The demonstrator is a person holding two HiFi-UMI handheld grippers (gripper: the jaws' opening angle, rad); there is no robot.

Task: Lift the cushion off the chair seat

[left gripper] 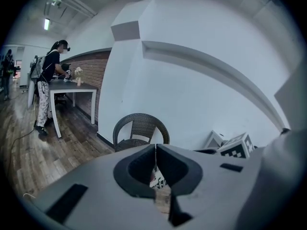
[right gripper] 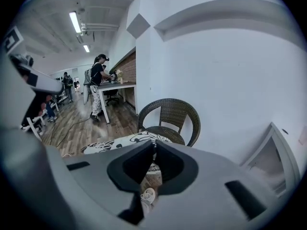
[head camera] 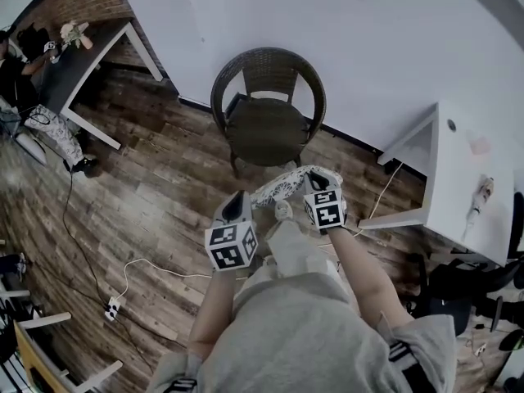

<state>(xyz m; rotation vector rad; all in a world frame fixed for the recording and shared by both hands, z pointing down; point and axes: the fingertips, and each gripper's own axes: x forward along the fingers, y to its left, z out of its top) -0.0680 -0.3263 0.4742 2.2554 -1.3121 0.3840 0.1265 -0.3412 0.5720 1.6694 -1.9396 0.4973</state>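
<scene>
One patterned cushion [head camera: 282,185] above plank floor [head camera: 147,207]; wicker chair [head camera: 267,128] by white wall [head camera: 368,47].

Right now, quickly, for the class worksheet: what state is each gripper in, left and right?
Left gripper: closed, holding an edge of the patterned cushion.
Right gripper: closed, holding the same cushion at another edge.

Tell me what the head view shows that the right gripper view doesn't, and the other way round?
Only the head view: the person's arms and a power strip on the floor. Only the right gripper view: ceiling lights and people far down the room. Both: the wicker chair with its seat bare, and the patterned cushion, held clear of the chair with the jaws of the left gripper and right gripper shut on it.
</scene>
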